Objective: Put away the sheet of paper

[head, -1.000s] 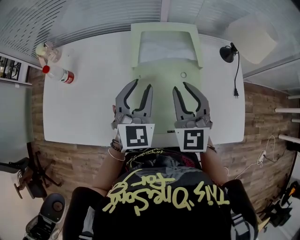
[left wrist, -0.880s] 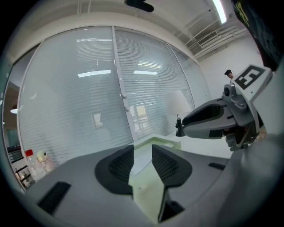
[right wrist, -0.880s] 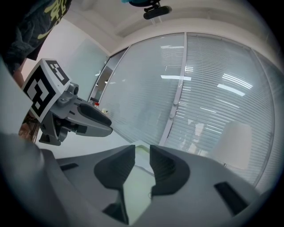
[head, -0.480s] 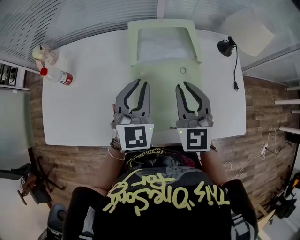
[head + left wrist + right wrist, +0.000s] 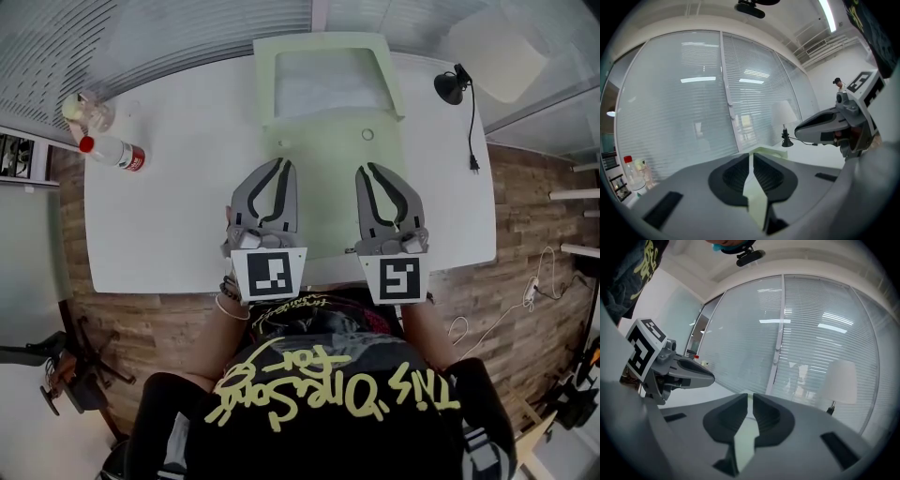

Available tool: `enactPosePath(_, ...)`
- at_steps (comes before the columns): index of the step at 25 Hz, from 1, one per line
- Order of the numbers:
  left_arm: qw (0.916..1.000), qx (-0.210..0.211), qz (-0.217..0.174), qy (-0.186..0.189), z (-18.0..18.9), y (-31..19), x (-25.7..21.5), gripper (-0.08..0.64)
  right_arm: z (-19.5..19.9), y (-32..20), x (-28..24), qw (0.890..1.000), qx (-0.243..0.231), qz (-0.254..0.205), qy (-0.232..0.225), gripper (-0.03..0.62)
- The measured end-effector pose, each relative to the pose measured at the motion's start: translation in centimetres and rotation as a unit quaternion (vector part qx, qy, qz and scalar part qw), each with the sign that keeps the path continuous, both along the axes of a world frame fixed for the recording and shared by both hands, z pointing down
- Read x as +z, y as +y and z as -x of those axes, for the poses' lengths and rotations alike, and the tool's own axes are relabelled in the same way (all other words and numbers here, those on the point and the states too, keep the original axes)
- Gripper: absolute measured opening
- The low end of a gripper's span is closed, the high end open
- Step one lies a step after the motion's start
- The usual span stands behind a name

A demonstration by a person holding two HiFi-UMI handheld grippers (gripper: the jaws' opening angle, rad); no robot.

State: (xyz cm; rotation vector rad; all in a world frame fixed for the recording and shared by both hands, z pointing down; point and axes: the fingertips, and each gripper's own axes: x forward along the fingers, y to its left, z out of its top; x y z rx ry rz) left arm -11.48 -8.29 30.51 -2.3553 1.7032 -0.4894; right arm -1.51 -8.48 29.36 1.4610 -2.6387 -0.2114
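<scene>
A pale green folder lies open on the white tabletop, right in front of the person. It is spread flat, I think so that a page can go in without bending. The sheet of paper looks like the white patch in the far half of the folder, with green showing all round it. I cannot tell if it is tucked in or only lying on top. A little round snap sits on the green part, likely for shutting the folder later. A water bottle and a black desk lamp stand far off at the corners, out of the way.

The left gripper and the right gripper are side by side over the near half of the folder, one on each side of its middle. That looks like a good spot for working on the folder with both at once. They point away from the person, toward the far edge and the window blinds. Both seem to be held about level.

The fingers of each gripper are closing. Only a thin slit is left between them. I see just the green of the folder through each slit. Nothing is in their hold.
</scene>
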Motion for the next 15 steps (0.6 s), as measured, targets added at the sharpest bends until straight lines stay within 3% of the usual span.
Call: enactPosePath(15,0.9997,0.019,-0.015,0.003,0.35,-0.21,-0.77,0.026,0.5,0.41,-1.06,1.0,0.007,-0.002,-0.024,0.008)
